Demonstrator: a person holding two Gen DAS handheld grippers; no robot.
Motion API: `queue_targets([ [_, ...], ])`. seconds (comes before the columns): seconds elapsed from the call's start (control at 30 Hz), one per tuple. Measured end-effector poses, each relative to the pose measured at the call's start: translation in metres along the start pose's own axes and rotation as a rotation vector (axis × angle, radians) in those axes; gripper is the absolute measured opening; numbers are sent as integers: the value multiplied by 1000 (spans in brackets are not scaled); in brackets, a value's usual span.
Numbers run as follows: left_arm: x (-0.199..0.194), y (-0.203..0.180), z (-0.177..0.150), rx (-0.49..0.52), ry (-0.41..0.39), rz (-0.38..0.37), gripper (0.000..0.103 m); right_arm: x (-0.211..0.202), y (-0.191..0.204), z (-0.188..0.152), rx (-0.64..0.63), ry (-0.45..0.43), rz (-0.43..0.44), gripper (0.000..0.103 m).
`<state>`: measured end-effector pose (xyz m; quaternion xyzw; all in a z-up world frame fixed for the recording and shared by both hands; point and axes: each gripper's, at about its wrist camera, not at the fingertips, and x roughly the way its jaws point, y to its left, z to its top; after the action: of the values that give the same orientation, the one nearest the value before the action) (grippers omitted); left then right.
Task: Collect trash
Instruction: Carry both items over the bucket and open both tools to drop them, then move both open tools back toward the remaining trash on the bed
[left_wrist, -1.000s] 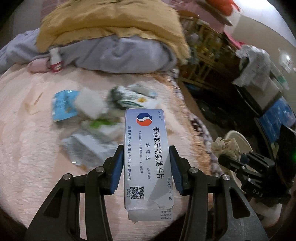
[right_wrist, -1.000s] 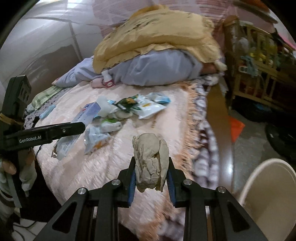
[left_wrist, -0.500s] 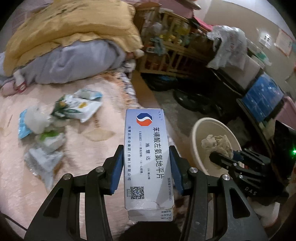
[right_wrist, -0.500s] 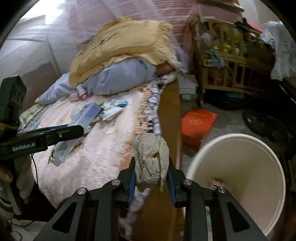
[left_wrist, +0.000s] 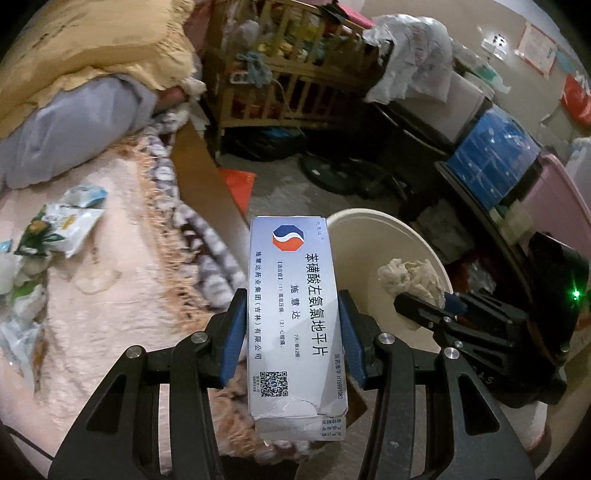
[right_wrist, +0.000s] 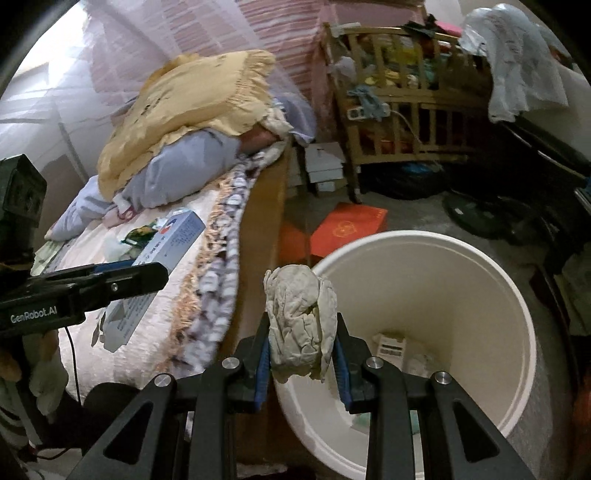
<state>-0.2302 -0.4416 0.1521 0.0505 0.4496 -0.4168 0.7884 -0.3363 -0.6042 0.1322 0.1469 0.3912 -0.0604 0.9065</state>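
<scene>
My left gripper (left_wrist: 291, 332) is shut on a long grey medicine box (left_wrist: 293, 295) with a red-and-blue logo, held over the bed's edge beside the white bin (left_wrist: 388, 236). In the right wrist view my right gripper (right_wrist: 301, 347) is shut on a crumpled beige tissue wad (right_wrist: 299, 317), right at the near-left rim of the white bin (right_wrist: 480, 295), which has some trash at its bottom. The left wrist view shows the tissue wad (left_wrist: 410, 277) in the right gripper (left_wrist: 421, 306) over the bin. The right wrist view has the medicine box (right_wrist: 166, 243) in the left gripper (right_wrist: 122, 277) at left.
Several wrappers (left_wrist: 59, 225) still lie on the pink bed blanket (left_wrist: 92, 314). A yellow pillow (right_wrist: 192, 110) tops grey bedding. On the floor are a red box (right_wrist: 347, 229), a wooden crib (right_wrist: 399, 110), and stacked storage bins (left_wrist: 491, 158).
Both grippers have swung right, away from the bed's wrappers toward the bin, each keeping its load. The bin has grown large in the right wrist view, and the tissue now hangs at its rim.
</scene>
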Motion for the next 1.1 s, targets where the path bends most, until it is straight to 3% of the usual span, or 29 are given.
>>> queue_targets([
  [0.33,29,-31,5,27,43,-47,45,-3,-32,-10,56,14,-51,28],
  [0.6,50,-44,8,17,85,-135,46,-5,-57,-14,108,26,-81,28],
  [0.9,60,-41,12,-36,102,-173,53,-1,-68,-14,160,34,-94,45],
  [1.0,56,-39,12,-37,103,-166,53,0,-64,-15,157,39,-84,57],
  [1.1,50,-34,10,-40,101,-148,53,3,-56,-15,152,46,-61,59],
])
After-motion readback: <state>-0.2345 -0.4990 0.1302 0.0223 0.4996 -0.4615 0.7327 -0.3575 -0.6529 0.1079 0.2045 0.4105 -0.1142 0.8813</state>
